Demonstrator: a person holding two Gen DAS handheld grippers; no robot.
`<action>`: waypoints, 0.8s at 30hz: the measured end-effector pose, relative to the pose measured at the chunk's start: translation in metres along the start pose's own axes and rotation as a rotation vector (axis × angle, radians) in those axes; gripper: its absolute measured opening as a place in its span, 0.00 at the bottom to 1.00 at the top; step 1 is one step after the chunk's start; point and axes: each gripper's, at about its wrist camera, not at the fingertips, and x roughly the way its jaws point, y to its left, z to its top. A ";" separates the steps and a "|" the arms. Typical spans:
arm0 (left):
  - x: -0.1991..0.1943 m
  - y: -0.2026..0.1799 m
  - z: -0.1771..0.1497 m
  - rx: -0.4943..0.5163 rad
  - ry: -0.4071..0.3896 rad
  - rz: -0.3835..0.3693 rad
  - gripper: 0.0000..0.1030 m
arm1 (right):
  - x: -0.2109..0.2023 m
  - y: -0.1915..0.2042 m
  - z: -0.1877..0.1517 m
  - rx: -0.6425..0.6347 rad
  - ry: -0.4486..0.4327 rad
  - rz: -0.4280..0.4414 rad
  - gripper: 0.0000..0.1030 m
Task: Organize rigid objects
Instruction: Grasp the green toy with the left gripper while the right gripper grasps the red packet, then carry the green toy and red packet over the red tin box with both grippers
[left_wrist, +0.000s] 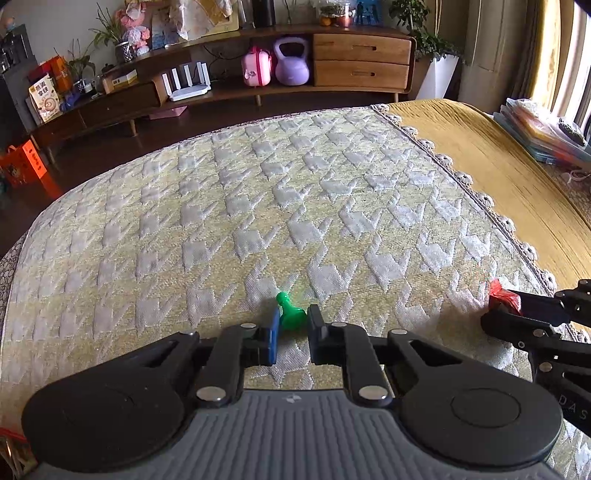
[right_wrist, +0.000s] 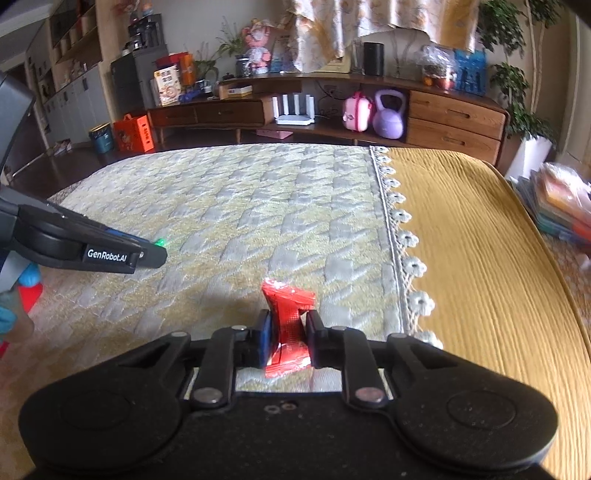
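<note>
My left gripper (left_wrist: 292, 318) is shut on a small green pawn-shaped piece (left_wrist: 290, 314), its round head pointing forward over the quilted cream cloth (left_wrist: 258, 206). My right gripper (right_wrist: 288, 325) is shut on a red foil packet (right_wrist: 288, 325), pinched at its middle so that both ends flare out. In the left wrist view the right gripper (left_wrist: 496, 314) enters from the right edge with the red packet (left_wrist: 504, 293) in it. In the right wrist view the left gripper (right_wrist: 159, 248) reaches in from the left, with a bit of the green piece (right_wrist: 160, 242) showing at its tip.
A mustard-yellow cloth (right_wrist: 480, 280) with a lace edge covers the surface to the right. A stack of coloured folders (right_wrist: 561, 206) lies at the far right. A wooden sideboard (right_wrist: 443, 118) with a purple kettlebell (right_wrist: 388, 114) stands beyond the far edge.
</note>
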 end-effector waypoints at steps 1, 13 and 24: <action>-0.002 0.001 -0.002 -0.004 0.004 -0.001 0.15 | -0.003 0.000 -0.001 0.016 -0.001 -0.003 0.18; -0.043 0.005 -0.015 -0.035 0.006 -0.034 0.15 | -0.050 0.018 -0.012 0.096 -0.015 0.020 0.17; -0.107 0.013 -0.032 -0.071 -0.012 -0.091 0.15 | -0.105 0.045 -0.013 0.126 -0.036 0.042 0.17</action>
